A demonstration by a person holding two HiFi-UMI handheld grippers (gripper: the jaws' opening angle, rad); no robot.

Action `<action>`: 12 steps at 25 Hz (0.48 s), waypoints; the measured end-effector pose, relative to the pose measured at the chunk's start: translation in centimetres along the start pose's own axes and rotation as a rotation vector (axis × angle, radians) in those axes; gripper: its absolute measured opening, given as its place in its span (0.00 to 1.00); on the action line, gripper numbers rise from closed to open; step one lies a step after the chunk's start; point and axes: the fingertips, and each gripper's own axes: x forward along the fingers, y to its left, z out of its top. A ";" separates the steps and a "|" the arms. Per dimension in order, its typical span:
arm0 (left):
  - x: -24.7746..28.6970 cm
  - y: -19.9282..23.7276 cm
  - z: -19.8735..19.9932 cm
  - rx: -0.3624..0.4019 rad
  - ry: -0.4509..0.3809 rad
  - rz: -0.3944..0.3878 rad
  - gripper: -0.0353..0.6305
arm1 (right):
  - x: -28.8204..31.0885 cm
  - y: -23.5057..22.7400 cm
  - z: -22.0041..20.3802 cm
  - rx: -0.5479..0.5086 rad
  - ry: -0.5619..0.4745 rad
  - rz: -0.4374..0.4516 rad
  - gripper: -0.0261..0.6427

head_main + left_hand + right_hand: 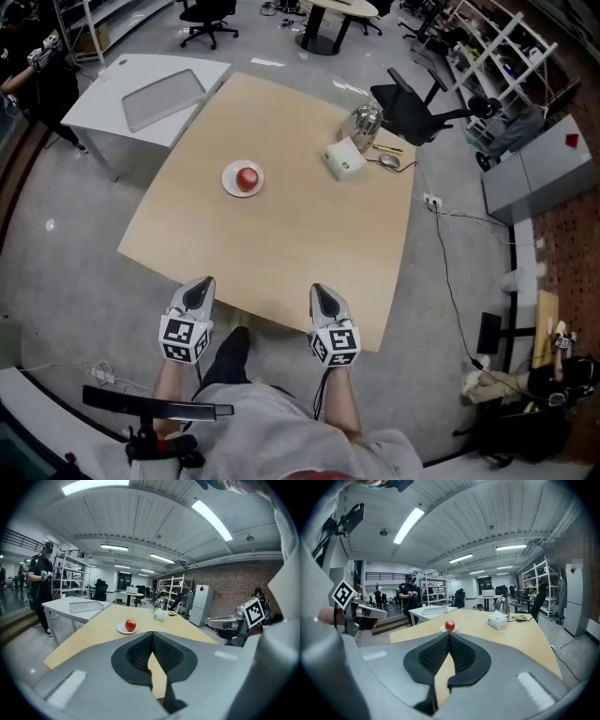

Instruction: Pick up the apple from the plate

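Nearest in, both of the person's forearms are reaching forward side by side, holding the left gripper [201, 287] and right gripper [321, 292] at the wooden table's [281, 253] near edge, angled slightly down. Each pair of jaws is meeting at the tips, holding nothing. Farther out, well apart from both, the red apple [247, 177] is sitting on its white plate [230, 183] mid-table. Beyond, far right, a white box [344, 159] and metal kettle [366, 120] are standing.

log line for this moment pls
phase: pre-reach | apple: on plate, untouched | left gripper: shut, empty, at near table edge | right gripper: shut, empty, same edge
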 end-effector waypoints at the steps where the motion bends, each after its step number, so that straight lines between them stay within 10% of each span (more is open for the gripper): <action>1: 0.7 0.6 0.0 -0.003 0.007 0.004 0.08 | 1.1 -0.2 0.2 -0.004 0.006 0.005 0.05; 12: 6.1 5.5 0.4 -0.054 0.047 0.028 0.08 | 11.0 -1.0 2.2 -0.036 0.052 0.065 0.07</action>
